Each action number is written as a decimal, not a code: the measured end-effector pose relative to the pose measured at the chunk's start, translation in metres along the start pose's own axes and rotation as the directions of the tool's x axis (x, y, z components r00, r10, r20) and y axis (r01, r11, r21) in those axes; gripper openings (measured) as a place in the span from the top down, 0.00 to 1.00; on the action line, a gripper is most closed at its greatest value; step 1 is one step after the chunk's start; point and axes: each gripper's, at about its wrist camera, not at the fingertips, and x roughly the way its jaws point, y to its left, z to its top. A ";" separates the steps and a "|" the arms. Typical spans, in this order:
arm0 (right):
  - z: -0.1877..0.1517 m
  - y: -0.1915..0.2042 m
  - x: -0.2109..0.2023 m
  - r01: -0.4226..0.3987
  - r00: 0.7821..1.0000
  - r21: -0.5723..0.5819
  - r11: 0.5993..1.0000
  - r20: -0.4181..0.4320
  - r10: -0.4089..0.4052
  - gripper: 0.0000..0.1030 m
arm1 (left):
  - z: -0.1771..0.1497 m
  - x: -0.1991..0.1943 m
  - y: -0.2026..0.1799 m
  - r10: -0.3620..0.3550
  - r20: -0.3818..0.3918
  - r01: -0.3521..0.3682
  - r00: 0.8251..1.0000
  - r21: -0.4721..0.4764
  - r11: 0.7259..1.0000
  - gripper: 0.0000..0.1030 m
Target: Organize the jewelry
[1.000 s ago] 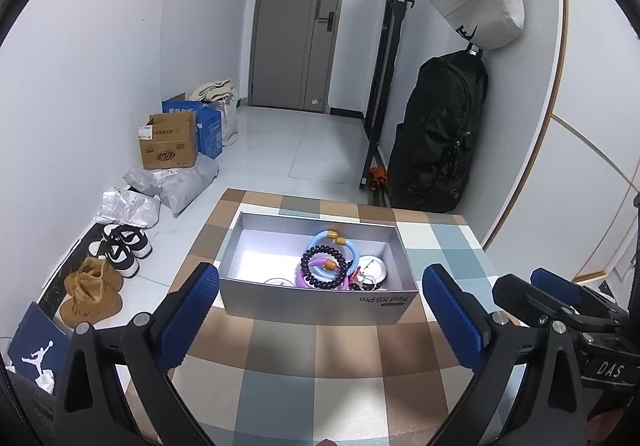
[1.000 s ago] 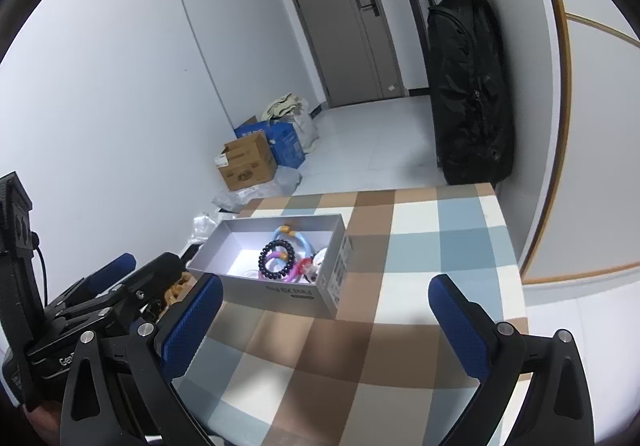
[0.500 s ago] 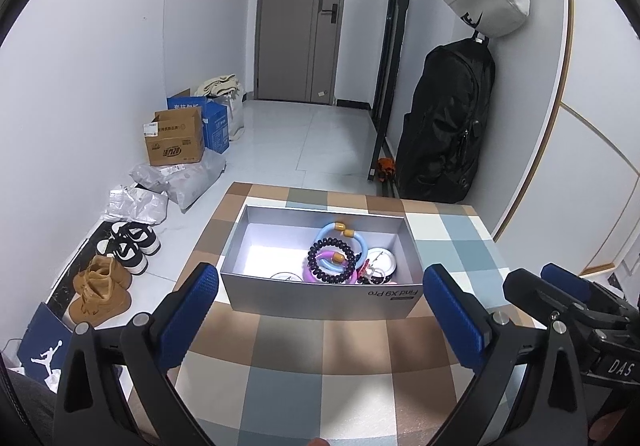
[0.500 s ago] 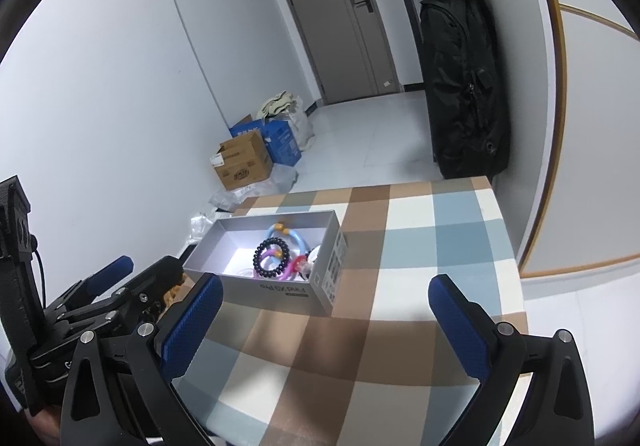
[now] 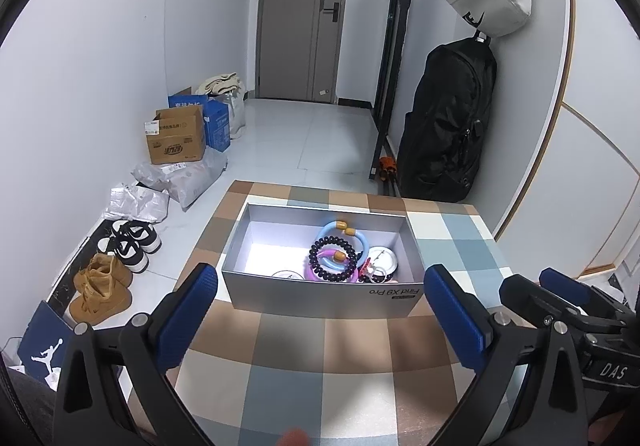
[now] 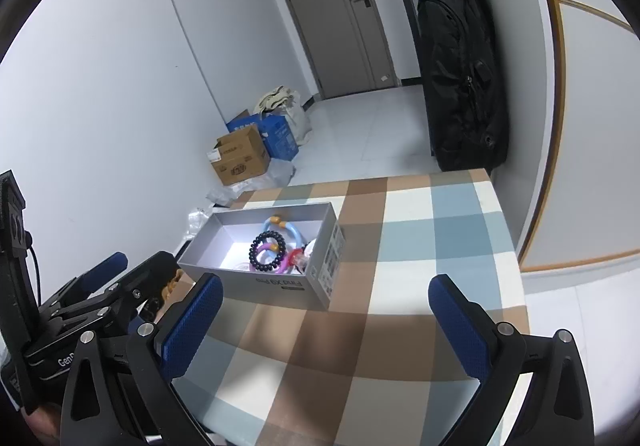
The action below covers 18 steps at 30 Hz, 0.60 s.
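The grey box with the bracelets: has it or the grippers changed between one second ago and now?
Both views have tilted slightly downward, so the grey box sits lower in frame. The left gripper and right gripper stay open and empty. The box, its dark bead bracelet and blue ring have not moved on the checked table.

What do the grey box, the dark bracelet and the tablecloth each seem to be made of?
Box: likely cardboard with a matt grey finish; thin straight walls, printed label.
Dark bracelet: round glossy beads, perhaps stone, glass or plastic; highlights show.
Tablecloth: probably woven fabric, matt checked pattern, though coated vinyl is possible.
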 end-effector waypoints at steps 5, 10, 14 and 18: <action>0.000 -0.001 0.001 0.002 1.000 0.002 1.000 -0.002 -0.002 0.00 | 0.000 0.001 0.001 0.014 0.005 -0.014 1.000 -0.008 1.000 0.03; 0.000 -0.001 0.001 -0.001 1.000 0.002 1.000 -0.003 0.001 0.00 | -0.001 0.002 0.001 0.007 -0.004 -0.007 1.000 -0.011 1.000 0.03; -0.001 0.000 0.002 -0.001 1.000 -0.002 1.000 -0.002 0.001 0.00 | -0.001 0.002 0.000 0.000 -0.001 0.000 1.000 -0.008 1.000 0.03; -0.001 0.000 0.002 0.000 1.000 -0.003 1.000 -0.002 0.000 0.00 | -0.001 0.002 -0.001 -0.004 -0.007 0.004 1.000 -0.008 1.000 0.03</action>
